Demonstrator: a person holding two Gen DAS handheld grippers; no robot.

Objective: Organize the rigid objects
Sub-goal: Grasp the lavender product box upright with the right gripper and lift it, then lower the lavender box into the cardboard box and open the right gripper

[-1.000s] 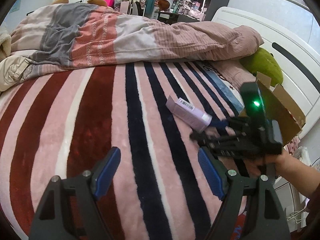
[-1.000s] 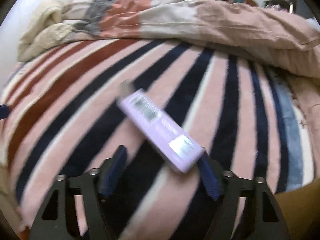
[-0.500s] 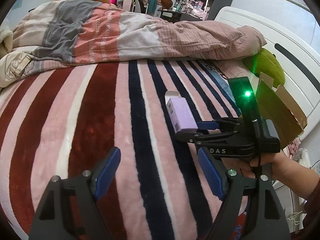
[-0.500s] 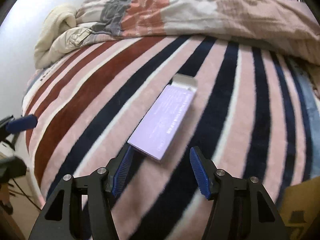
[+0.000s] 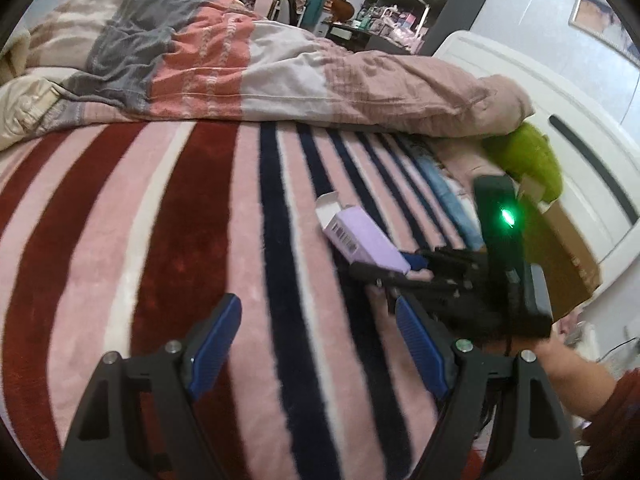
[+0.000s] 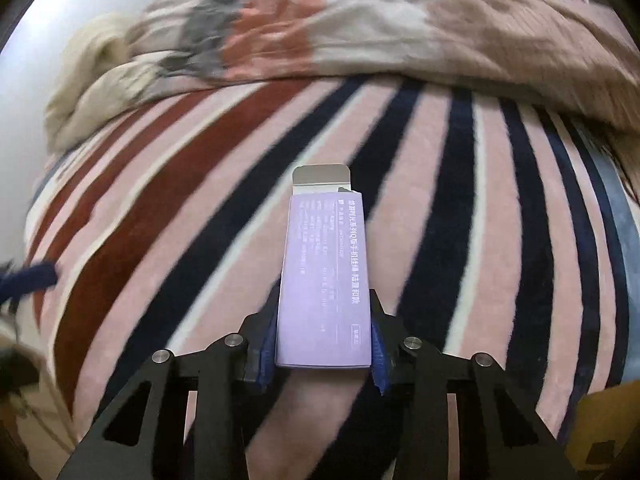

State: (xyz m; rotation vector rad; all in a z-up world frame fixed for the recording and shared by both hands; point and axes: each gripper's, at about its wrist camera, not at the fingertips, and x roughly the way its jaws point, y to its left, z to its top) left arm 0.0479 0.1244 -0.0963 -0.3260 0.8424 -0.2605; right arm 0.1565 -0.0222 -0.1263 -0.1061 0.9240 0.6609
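I have the lilac carton (image 6: 322, 280) clamped at its near end in my right hand-held gripper (image 6: 322, 344), its long axis running straight out ahead over the striped bed blanket (image 6: 160, 240), open flap farthest away. The cardboard box (image 5: 560, 256) sits to my right. My left hand-held gripper (image 5: 316, 344) hangs released, holding nothing.

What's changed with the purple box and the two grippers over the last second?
The right gripper closed on the purple box, gripping its near end; half a second ago its fingers were open around the box lying askew on the blanket. The box now points straight ahead. The left gripper stayed open and empty.
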